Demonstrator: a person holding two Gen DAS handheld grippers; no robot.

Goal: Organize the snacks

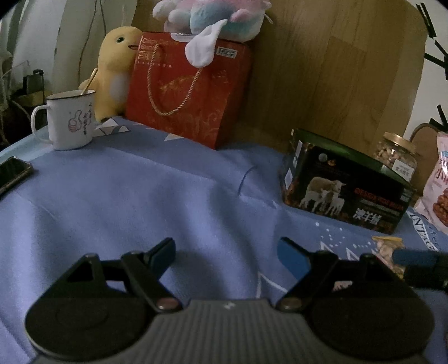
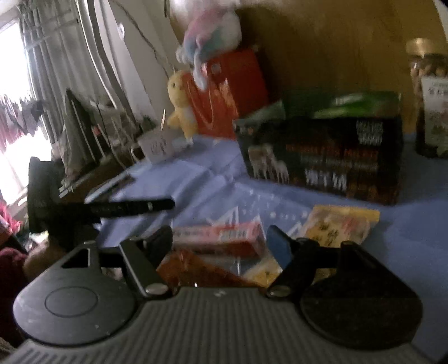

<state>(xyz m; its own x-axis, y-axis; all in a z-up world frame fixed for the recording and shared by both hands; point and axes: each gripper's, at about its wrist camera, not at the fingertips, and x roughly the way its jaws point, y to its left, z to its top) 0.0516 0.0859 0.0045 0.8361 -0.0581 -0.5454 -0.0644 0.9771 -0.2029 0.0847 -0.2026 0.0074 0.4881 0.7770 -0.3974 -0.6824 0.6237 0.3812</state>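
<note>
My left gripper (image 1: pixel 226 252) is open and empty over the blue cloth (image 1: pixel 140 201). A dark box with sheep on it (image 1: pixel 347 184) lies to its right, with a nut jar (image 1: pixel 396 152) and a pink snack bag (image 1: pixel 436 190) behind. My right gripper (image 2: pixel 219 240) is open just above a pile of snack packs: a red-and-white pack (image 2: pixel 221 235) between its fingers, an orange pack (image 2: pixel 193 270) below and a yellow pack (image 2: pixel 338 225) to the right. The sheep box (image 2: pixel 322 156) and the jar (image 2: pixel 431 100) stand beyond. The right view is blurred.
A red gift bag (image 1: pixel 190 92) with a pastel plush (image 1: pixel 212 16) on top stands at the back, with a yellow plush (image 1: pixel 114 70) and a white mug (image 1: pixel 71 119) to its left. A phone (image 1: pixel 12 173) lies at the left edge. A wooden board (image 1: pixel 336 70) backs the table.
</note>
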